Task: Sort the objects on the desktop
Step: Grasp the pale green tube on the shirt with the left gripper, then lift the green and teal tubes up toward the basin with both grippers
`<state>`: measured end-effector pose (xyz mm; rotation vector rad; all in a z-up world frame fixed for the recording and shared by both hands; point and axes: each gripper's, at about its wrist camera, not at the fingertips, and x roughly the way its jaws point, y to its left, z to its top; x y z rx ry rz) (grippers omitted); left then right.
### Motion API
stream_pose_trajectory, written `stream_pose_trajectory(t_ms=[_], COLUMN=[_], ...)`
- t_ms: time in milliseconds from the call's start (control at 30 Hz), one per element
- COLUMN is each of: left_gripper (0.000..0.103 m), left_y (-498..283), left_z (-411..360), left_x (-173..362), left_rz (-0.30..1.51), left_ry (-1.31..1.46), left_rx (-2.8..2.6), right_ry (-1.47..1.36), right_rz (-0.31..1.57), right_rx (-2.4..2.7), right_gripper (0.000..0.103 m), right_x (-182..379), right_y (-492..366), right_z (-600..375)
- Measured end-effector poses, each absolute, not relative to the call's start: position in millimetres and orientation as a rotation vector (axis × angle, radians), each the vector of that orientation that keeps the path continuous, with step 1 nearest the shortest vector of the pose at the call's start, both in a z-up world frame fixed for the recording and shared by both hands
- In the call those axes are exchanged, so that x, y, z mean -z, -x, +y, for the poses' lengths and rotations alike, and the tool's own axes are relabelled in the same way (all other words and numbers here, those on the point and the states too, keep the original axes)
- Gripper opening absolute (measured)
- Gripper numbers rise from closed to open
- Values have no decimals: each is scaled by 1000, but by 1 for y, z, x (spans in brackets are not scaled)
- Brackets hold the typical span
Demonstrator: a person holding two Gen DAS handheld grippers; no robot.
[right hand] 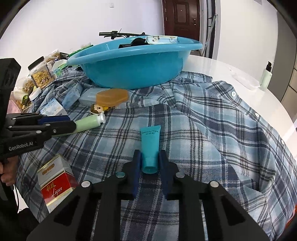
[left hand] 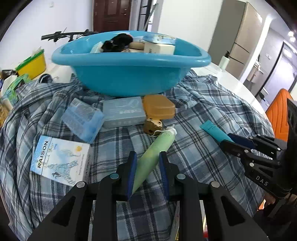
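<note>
My left gripper [left hand: 148, 157] clamps a pale green tube [left hand: 155, 153]; my right gripper [right hand: 149, 157] pinches the cap end of a teal tube [right hand: 150, 140]. Both tubes lie on a blue plaid shirt [right hand: 213, 129] spread over a white table [right hand: 222, 68]. Behind them sits a blue basin [left hand: 130, 74] holding boxes and something black that I cannot identify. A dark door [right hand: 185, 16] stands beyond.
</note>
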<state>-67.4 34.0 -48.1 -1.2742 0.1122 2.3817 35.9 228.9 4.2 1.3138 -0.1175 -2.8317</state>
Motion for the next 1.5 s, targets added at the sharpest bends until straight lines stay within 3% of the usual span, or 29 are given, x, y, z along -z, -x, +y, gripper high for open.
stream_pose_trajectory(t_ms=[333, 400, 433, 467, 600, 633, 700, 733, 767, 1167, 1500], left_gripper=[30, 43, 59, 64, 64, 64, 53, 35, 29, 29, 24], left_y=[88, 89, 90, 91, 94, 95, 98, 100, 101, 103, 104], left_z=[53, 60, 63, 67, 78, 79, 80, 80, 80, 84, 70], left_x=[56, 56, 57, 56, 54, 55, 56, 57, 58, 61, 54], left_rz=[108, 154, 165, 177, 212, 215, 214, 217, 216, 245, 168], left_ry=[1301, 1307, 1308, 1300, 1290, 1293, 1304, 1312, 1320, 1327, 1323], left_rx=[-2240, -2222, -2214, -2206, -2181, -2178, -2174, -2180, -2179, -2170, -2223], right_ry=[-1318, -1320, -1322, -1322, -1320, -1319, -1318, -1318, -1316, -1308, -1321], right_rz=[-136, -136, -137, -138, -142, -143, -149, -153, -158, -154, -151], right_rx=[2828, 2826, 2823, 2821, 2817, 2817, 2819, 2819, 2820, 2819, 2807], right_gripper=[18, 18, 18, 18, 18, 18, 18, 18, 18, 18, 18], right_x=[-4, -4, -4, -4, -4, -5, -5, -5, -5, -8, -4], right_y=[-37, -36, -35, -35, -34, -34, -34, -34, -34, -33, -29], right_z=[232, 232, 233, 233, 235, 236, 237, 237, 238, 238, 237])
